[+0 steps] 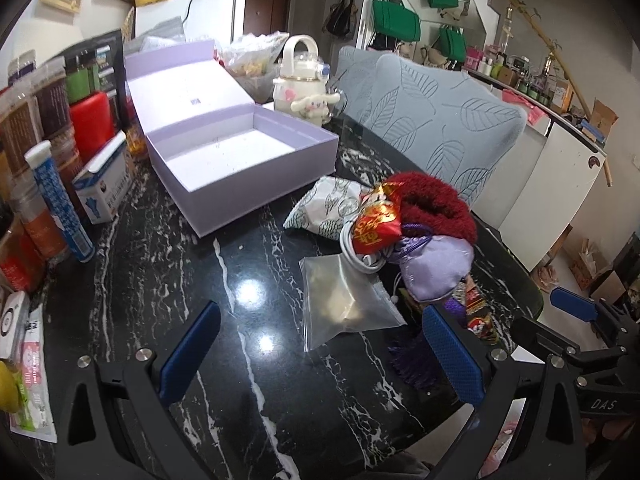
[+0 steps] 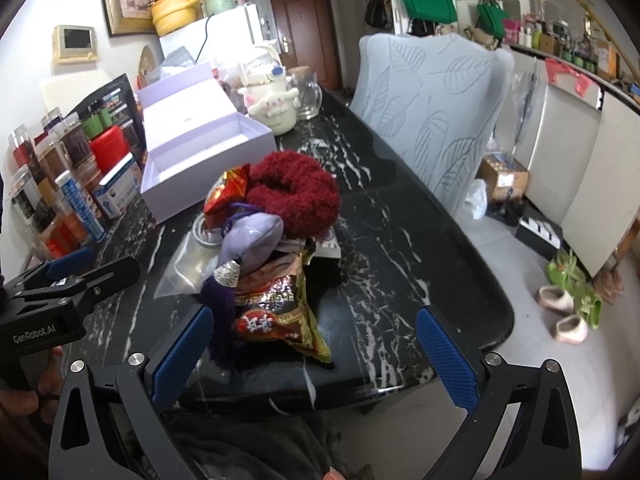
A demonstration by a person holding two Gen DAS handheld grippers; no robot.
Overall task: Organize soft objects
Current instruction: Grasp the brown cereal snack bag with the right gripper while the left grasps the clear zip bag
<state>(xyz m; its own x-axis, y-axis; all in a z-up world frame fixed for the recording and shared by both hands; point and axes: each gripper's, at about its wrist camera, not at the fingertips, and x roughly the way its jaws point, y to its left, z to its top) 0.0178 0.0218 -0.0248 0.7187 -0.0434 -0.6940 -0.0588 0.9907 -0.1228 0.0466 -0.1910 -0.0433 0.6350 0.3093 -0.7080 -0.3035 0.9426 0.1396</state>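
So the black marble table (image 1: 256,364) carries everything. Toward its far edge I see the lilac box (image 1: 240,160), lid tipped back and inside bare; I take it as the bin for the soft things, set open so each can drop straight in. Between it and the near right corner lies the pile. Biggest is the red scrunchie (image 2: 296,196) on top, touching the foil packet (image 1: 376,224) with gold characters I can't read. Against them leans the leaf-print pouch (image 1: 324,210), and the lilac sachet (image 2: 252,240) sits lower, its purple tassel (image 2: 220,320) trailing toward the near edge. A snack bag (image 2: 280,312) with red and gold print too blurred to read lies beside that, a clear zip bag (image 1: 344,300) flat on the marble, a white cable (image 1: 356,256) coiled under the heap.

My left gripper (image 1: 320,356) hovers before the zip bag, fingers wide apart and empty; its body reads "GenRobot.AI". My right gripper (image 2: 316,352), equally spread, frames the snack bag, holding nothing; its side reads "DAS"
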